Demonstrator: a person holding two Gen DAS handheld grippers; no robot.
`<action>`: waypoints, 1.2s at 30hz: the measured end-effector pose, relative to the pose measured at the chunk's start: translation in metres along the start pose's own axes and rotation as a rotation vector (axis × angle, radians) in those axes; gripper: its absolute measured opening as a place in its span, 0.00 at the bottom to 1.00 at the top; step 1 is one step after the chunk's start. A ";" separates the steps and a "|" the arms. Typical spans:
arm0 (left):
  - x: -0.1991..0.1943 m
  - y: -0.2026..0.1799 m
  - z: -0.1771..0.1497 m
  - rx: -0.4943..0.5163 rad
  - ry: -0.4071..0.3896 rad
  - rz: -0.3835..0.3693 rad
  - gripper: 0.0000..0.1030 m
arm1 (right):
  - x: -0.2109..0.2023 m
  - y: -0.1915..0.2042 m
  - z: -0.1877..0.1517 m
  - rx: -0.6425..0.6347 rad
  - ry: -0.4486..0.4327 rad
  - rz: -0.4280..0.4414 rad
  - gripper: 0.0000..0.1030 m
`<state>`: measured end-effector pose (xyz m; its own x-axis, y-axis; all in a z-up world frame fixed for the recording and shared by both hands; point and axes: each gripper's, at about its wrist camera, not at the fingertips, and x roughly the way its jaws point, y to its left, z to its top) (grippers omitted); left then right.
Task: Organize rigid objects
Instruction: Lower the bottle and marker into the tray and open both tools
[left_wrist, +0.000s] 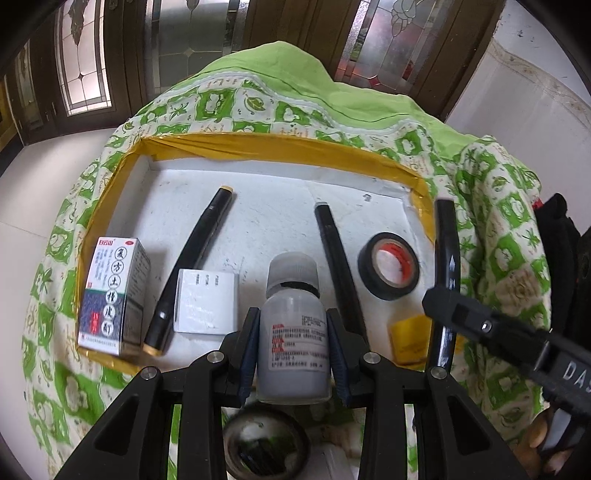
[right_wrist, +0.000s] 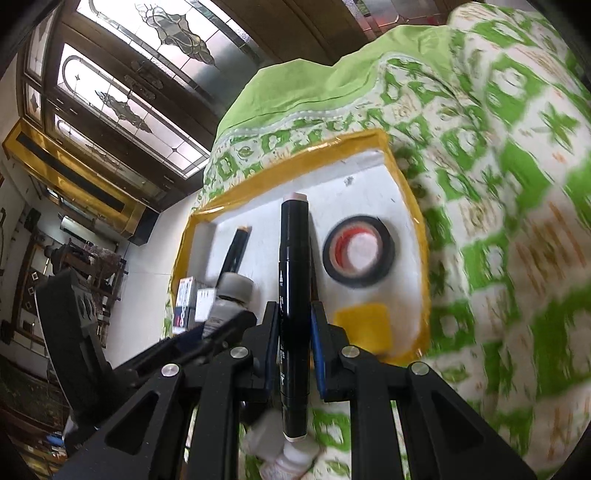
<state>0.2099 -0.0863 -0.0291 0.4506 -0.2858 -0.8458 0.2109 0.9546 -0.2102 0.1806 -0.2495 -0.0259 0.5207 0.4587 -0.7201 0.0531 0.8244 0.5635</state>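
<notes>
1. Your left gripper (left_wrist: 293, 334) is clamped on a white bottle (left_wrist: 293, 339), held above the near edge of the yellow-rimmed tray (left_wrist: 236, 151).
2. Your right gripper (right_wrist: 293, 354) is clenched around a black marker (right_wrist: 293, 295), over the tray's right side.
3. Tray holds a tape roll (left_wrist: 388, 270), two black pens (left_wrist: 192, 266) and a medicine box (left_wrist: 112, 291).

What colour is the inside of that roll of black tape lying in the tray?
Red-orange: the tape roll has a red-orange inner core, clearest in the left wrist view.
</notes>
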 end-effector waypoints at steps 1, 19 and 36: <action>0.002 0.002 0.001 0.000 -0.001 0.001 0.35 | 0.002 0.002 0.002 -0.004 0.001 0.000 0.15; 0.018 0.024 0.008 -0.012 0.002 0.047 0.35 | 0.065 0.025 0.015 -0.091 0.084 0.005 0.14; 0.025 0.022 0.007 -0.010 0.007 0.038 0.35 | 0.092 0.011 0.023 -0.093 0.064 -0.042 0.14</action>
<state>0.2321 -0.0728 -0.0510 0.4522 -0.2490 -0.8565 0.1852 0.9655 -0.1829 0.2488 -0.2062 -0.0767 0.4642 0.4408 -0.7682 -0.0066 0.8691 0.4946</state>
